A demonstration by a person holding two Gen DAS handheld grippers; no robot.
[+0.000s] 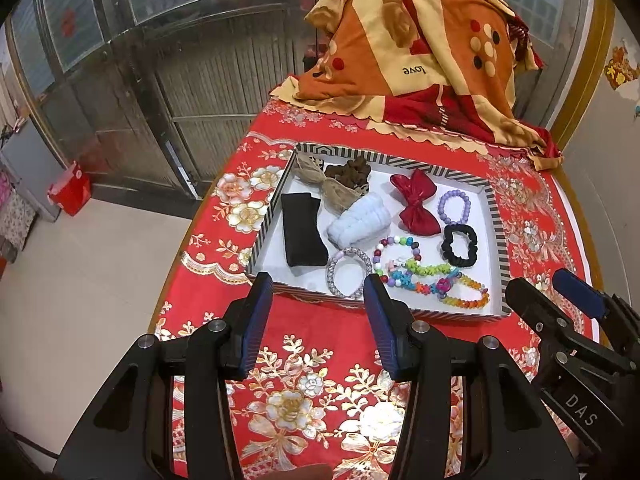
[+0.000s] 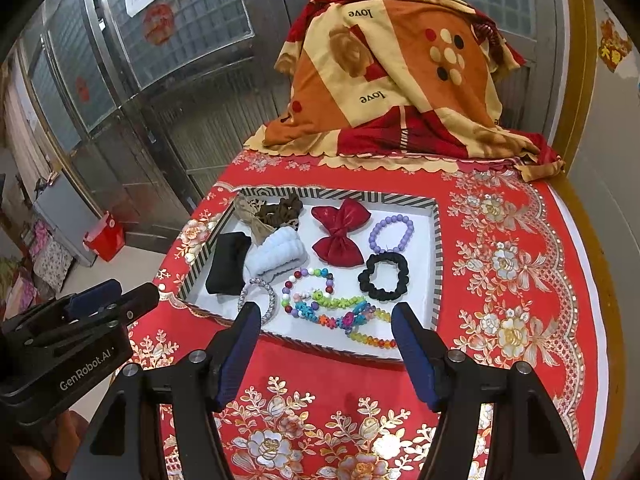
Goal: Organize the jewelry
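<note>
Striped-rim tray (image 2: 438,240) already filled w/ bracelets, scrunchies, bow; nothing left on red cloth (image 2: 520,320). Left gripper (image 1: 316,292) & right gripper (image 2: 324,320) held wide, empty; task judged approx. done.

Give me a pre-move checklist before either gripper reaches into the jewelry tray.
1. Left gripper open, nothing between its fingers: ok.
2. Right gripper open and empty: ok.
3. Both grippers short of the striped tray, touching nothing: ok.
4. Purple bead bracelet and black scrunchie lie apart from the others, easy to pick singly: ok.
5. Multicolour bead bracelets overlap each other: not ok.
6. Silver bracelet free of the white scrunchie: cannot tell.
</note>
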